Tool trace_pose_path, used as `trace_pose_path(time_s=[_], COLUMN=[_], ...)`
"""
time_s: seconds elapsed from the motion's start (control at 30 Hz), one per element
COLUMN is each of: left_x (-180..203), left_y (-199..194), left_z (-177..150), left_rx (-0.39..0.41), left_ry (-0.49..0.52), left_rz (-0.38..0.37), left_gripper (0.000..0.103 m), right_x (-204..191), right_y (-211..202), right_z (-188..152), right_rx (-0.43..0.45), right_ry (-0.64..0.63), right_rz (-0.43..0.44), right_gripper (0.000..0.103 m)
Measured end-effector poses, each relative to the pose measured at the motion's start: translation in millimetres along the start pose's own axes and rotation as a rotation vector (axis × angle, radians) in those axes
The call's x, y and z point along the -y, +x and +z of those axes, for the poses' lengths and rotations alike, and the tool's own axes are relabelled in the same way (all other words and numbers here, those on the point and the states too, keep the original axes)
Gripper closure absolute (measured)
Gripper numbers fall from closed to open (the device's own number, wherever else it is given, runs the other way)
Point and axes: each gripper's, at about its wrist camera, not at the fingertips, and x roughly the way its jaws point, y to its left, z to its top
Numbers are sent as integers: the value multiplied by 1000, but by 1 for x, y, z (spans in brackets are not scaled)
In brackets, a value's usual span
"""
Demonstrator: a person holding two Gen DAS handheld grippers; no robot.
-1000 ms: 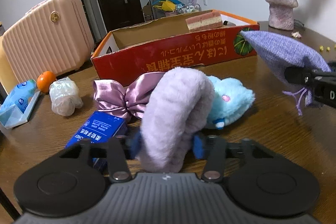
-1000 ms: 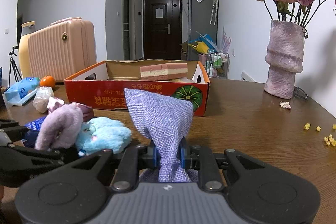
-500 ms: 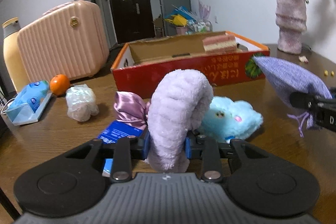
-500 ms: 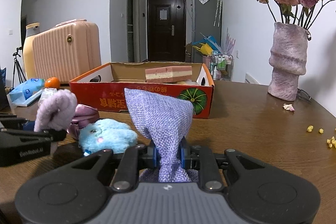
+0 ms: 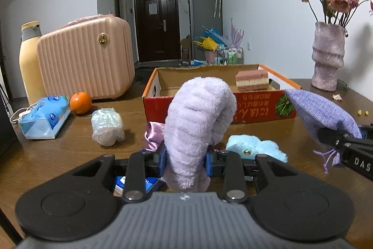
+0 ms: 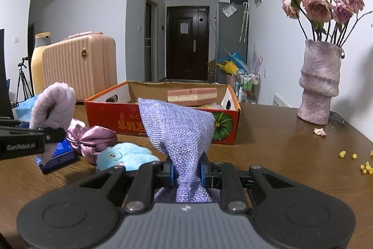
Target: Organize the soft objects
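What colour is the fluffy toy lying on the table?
Light blue. The fluffy toy shows best in the right wrist view, lying on the table.

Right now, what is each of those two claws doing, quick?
Left gripper: shut on the fluffy lilac plush band.
Right gripper: shut on the purple woven cloth pouch.

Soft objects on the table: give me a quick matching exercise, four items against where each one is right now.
Items:
1. lilac plush headband
2. purple woven pouch
3. blue plush toy
4. striped sponge

Places:
A. lying on the table
B. in the cardboard box
C. clamped in the right gripper
D. clamped in the left gripper

Pairs: 1-D, 2-C, 3-A, 4-B
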Motion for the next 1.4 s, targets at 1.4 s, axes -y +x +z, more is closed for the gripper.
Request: trace_pose_path(time_s=[1.4], left_x=[-23], left_y=[12], left_z=[69], left_rx=[152], left_ry=[-134], left_rz=[-26], left_gripper=[72], right_x=[-42], right_y=[27], right_z=[47], right_rx=[185], right_ry=[-16], right_rz=[-6], right_gripper=[84])
